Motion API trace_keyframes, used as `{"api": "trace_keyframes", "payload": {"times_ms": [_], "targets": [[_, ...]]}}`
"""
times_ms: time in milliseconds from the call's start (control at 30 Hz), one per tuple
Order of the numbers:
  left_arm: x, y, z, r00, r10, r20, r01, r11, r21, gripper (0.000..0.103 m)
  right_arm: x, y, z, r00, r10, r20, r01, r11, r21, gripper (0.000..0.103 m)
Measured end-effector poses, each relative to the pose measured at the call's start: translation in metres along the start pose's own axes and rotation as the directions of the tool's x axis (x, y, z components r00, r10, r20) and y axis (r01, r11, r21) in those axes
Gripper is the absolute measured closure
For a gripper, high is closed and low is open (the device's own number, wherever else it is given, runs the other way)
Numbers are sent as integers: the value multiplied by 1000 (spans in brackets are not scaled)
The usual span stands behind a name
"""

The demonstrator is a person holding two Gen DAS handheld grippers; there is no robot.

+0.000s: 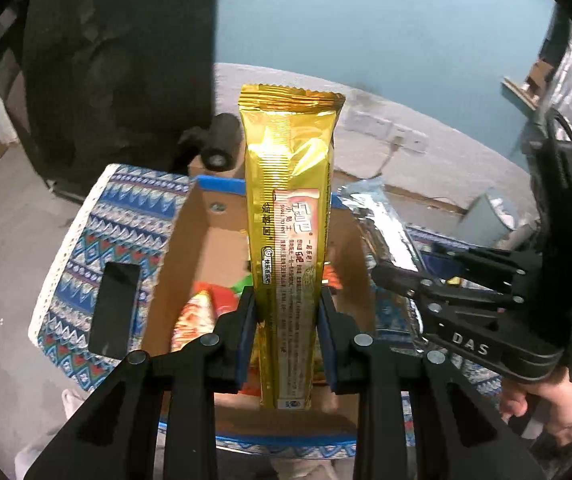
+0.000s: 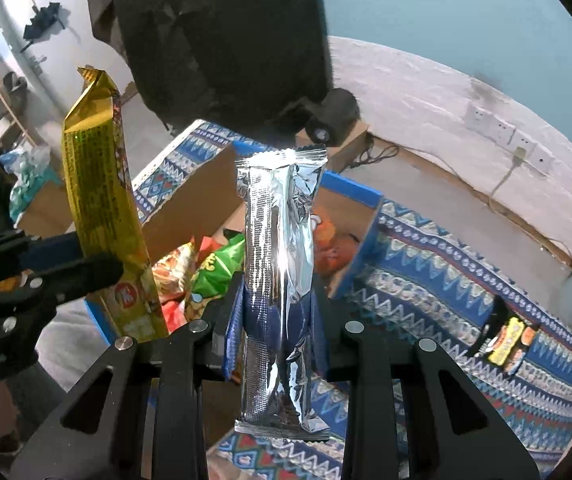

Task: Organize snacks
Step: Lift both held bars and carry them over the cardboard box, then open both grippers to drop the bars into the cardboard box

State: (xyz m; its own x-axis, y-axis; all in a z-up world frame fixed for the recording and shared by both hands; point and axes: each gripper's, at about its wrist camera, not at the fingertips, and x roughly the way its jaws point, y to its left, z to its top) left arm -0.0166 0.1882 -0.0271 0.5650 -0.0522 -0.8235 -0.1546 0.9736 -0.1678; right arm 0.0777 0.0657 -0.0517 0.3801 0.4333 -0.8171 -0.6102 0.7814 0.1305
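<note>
Left gripper (image 1: 286, 316) clamps the gold packet (image 1: 290, 216) and right gripper (image 2: 275, 312) the silver packet (image 2: 277, 280), both low on the wrapper above the cardboard box (image 1: 189, 240); light, crinkly, slippery foil, likely brittle inside

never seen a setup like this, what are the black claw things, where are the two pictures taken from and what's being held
No robot here: a person holds a black two-finger clamp in each hand, and a wide-angle camera on each looks along its fingers. One picture is from the left tool, the other from the right tool; each view also shows the other tool at its side.

The left tool is shut on a long gold foil snack packet. The right tool is shut on a long silver foil snack packet.

Below both is an open cardboard box with a blue rim holding colourful snack bags. It stands on a blue patterned cloth, where a small yellow and black snack packet also lies.
</note>
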Motion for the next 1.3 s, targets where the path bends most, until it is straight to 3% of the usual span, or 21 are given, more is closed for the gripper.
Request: {"api": "trace_keyframes", "payload": {"times_ms": [567, 667, 700, 1033, 1300], "targets": [[33, 30, -2, 983, 172, -70, -172, 985, -7, 72, 44, 31, 6, 996, 48, -77, -49, 999, -13, 73], [28, 28, -1, 976, 213, -45, -213, 977, 11, 52, 41, 31, 6, 996, 38, -81, -40, 999, -29, 62], [26, 27, 0, 976, 217, -36, -217, 976, 11, 44, 39, 31, 6, 996, 33, -78, -35, 999, -34, 57], [28, 6, -2, 979, 199, -34, -197, 979, 60, 30, 14, 4, -2, 998, -35, -57, 31, 997, -73, 35], [32, -24, -2, 988, 152, -34, -147, 983, 114, 27, -4, -29, -15, 992, -105, -67, 97, 988, -119, 33]]}}
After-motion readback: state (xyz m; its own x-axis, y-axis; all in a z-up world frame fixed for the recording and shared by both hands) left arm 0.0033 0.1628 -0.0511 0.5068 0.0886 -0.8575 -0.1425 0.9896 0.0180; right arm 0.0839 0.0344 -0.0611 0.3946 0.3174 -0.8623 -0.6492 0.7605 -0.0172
